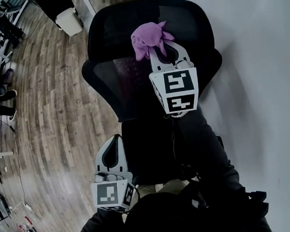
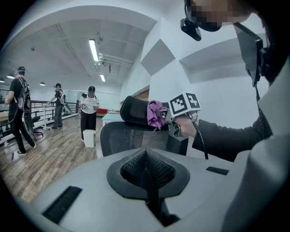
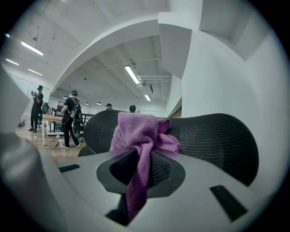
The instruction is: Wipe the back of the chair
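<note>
A white bin (image 1: 69, 20) stands on the far floor, its inside hidden; the right gripper view misses it. My right gripper (image 3: 136, 181) has its fingers clamped on a purple cloth (image 3: 140, 131), which lies against the headrest of the chair (image 1: 117, 75). My left gripper (image 2: 146, 174) has its fingers together, empty, near the seat.

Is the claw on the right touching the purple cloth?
Touching. The right gripper view shows the right claw shut on the purple cloth, which is pinched between its jaws.
</note>
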Demonstrator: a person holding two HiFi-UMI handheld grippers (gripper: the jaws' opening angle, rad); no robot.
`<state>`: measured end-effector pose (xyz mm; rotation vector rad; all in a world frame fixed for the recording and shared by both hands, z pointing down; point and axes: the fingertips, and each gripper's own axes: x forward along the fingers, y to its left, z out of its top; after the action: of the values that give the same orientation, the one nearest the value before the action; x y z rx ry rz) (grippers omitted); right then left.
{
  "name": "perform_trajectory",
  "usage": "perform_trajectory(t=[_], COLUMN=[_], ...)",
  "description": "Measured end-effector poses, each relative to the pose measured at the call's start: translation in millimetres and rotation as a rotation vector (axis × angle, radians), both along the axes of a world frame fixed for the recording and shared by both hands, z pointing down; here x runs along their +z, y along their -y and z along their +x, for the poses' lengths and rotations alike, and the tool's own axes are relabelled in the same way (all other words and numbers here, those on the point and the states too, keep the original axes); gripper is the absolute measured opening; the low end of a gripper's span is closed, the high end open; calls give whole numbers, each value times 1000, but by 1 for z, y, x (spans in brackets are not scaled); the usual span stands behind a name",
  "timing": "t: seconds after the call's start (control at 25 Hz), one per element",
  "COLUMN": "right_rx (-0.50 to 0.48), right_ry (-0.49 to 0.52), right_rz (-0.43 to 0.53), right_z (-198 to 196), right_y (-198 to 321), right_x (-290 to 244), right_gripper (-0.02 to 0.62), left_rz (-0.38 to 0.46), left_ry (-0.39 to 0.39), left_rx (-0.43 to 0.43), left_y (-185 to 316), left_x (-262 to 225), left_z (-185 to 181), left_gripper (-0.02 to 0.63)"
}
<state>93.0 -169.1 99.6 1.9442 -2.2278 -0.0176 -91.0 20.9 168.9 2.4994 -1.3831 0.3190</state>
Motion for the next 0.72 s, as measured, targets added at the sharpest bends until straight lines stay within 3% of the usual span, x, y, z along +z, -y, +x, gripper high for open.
perform_trajectory(t=[0.72], right_rx=[81], right_ry=[9], right_rz=[11], right_z=[56], right_y=[-22], right_x=[-3], right_gripper=[51], left_rz=[6], left_ry=[8], left_rx=[76], left_y=[-6], left_x=[2], left_z=[38], left_gripper=[9])
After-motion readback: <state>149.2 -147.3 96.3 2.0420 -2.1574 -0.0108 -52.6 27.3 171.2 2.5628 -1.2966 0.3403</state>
